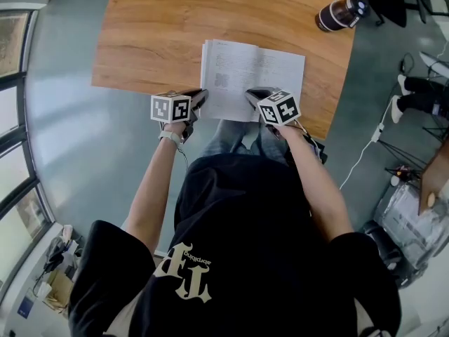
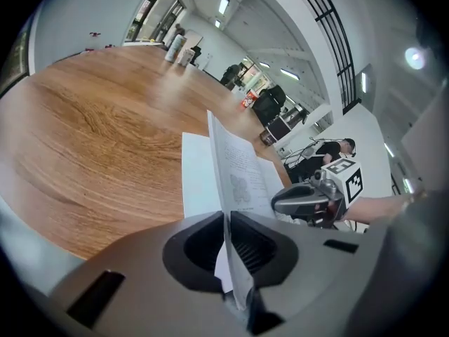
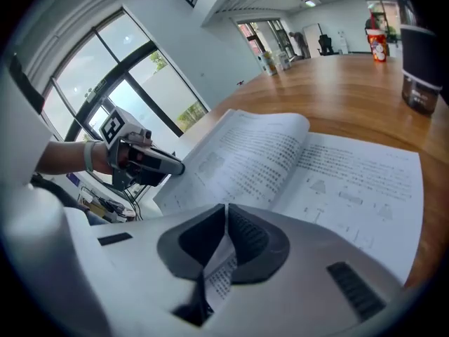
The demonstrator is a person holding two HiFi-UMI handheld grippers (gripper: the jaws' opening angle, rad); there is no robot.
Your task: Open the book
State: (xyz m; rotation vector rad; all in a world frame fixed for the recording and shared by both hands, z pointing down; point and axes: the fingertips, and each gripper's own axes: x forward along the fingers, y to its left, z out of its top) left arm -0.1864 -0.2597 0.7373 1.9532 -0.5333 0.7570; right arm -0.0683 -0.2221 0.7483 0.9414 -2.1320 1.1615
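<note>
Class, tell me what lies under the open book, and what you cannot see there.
The book lies open on the wooden table, whose wood shows beside and beyond it. The patch directly beneath its pages is covered, so anything there stays unseen.

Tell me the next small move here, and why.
Probably lower the left gripper leftward to the table so its page lies flat: the page stands upright, pinched in its fingers, while the right gripper pinches the open book at its near edge.
</note>
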